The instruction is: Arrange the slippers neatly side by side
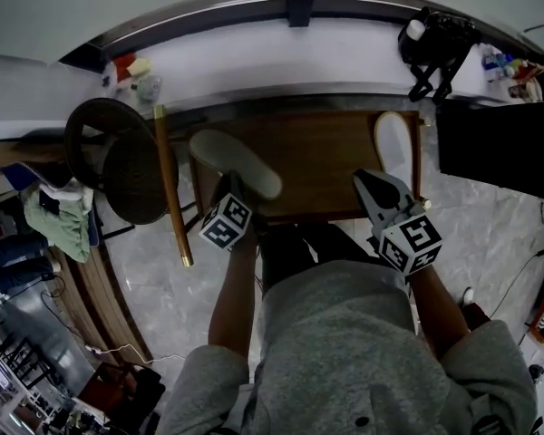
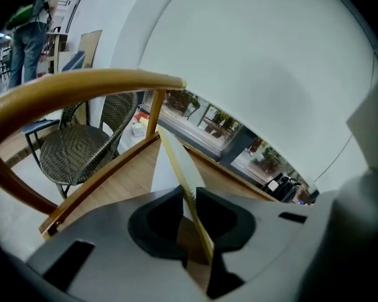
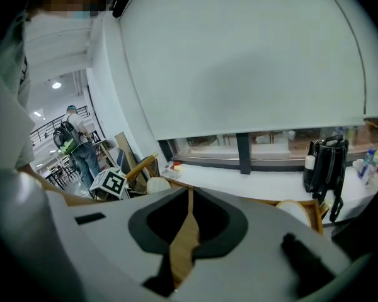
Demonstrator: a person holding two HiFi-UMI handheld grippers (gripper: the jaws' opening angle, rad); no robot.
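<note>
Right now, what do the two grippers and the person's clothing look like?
The left gripper and the right gripper have pale grey bodies with black pads. Each carries a white cube with black square markers, left, right. The person wears a grey top.

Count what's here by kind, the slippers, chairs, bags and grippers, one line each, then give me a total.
White slippers: 2, the left slipper and the right slipper
Dark wicker chairs: 1
Black bags: 1
Grey grippers: 2, the left gripper and the right gripper
Total: 6
</note>
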